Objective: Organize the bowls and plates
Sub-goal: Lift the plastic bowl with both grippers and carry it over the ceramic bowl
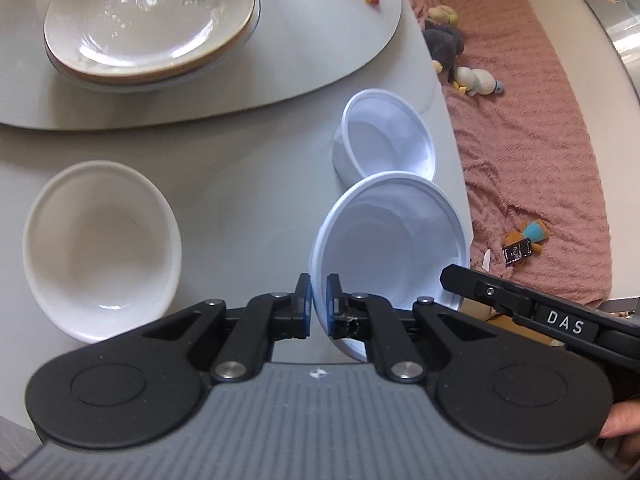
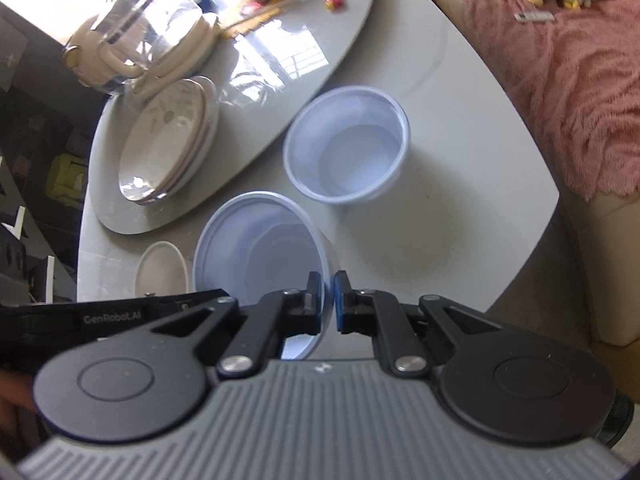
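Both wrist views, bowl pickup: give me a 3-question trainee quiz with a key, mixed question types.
1. True or false: the left gripper and the right gripper pinch opposite sides of the same pale blue plastic bowl.
2. Multiple choice: where does the stack of plates sit? A) on the pink blanket B) on the raised grey turntable C) inside the white ceramic bowl
3. Short answer: besides the bowl being held, how many other bowls stand on the table, and which?

Key
1. True: each is shut on the thin rim, one on each side.
2. B, on the turntable.
3. Two: the smaller pale blue plastic bowl and the white ceramic bowl.
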The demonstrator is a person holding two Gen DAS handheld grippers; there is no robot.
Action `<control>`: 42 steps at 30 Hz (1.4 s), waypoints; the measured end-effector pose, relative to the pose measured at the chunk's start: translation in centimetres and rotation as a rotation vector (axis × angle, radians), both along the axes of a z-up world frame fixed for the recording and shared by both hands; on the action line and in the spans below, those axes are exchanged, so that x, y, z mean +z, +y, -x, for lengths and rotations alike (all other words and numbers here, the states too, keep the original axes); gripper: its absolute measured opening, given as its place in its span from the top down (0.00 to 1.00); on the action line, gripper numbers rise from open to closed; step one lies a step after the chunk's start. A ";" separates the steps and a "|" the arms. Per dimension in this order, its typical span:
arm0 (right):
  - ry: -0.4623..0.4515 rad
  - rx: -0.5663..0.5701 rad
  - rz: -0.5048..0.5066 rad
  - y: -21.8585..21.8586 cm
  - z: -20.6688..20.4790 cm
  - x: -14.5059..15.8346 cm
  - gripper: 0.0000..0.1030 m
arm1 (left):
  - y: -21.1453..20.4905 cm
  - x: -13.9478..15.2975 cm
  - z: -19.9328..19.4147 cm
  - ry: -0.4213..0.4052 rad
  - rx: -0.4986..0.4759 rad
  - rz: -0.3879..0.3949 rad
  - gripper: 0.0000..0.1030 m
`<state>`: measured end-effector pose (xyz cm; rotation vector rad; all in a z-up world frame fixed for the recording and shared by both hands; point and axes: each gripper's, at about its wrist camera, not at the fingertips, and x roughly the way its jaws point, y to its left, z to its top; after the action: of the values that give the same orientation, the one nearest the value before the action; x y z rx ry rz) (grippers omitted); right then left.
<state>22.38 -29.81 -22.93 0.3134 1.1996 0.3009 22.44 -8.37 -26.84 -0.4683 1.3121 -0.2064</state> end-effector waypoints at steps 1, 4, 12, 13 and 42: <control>-0.003 -0.003 -0.007 0.1 0.0 0.4 0.91 | 0.3 0.3 0.0 -0.007 0.001 0.005 0.92; -0.006 -0.023 -0.019 0.2 0.1 1.1 0.91 | 1.1 1.4 0.1 -0.027 0.002 0.028 0.92; -0.021 -0.032 -0.029 1.6 0.3 2.7 0.91 | 3.4 3.3 0.9 -0.054 -0.002 0.044 0.92; -0.021 -0.031 -0.030 1.8 0.3 2.8 0.91 | 3.7 3.4 1.0 -0.056 0.000 0.045 0.92; 0.020 0.153 0.011 14.4 -1.7 2.4 0.90 | 16.1 3.0 2.8 -0.055 0.191 0.046 0.92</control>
<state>24.11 -15.42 -20.52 0.2154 1.2466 0.4240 19.60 7.69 -23.80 -0.6188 1.2026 -0.0899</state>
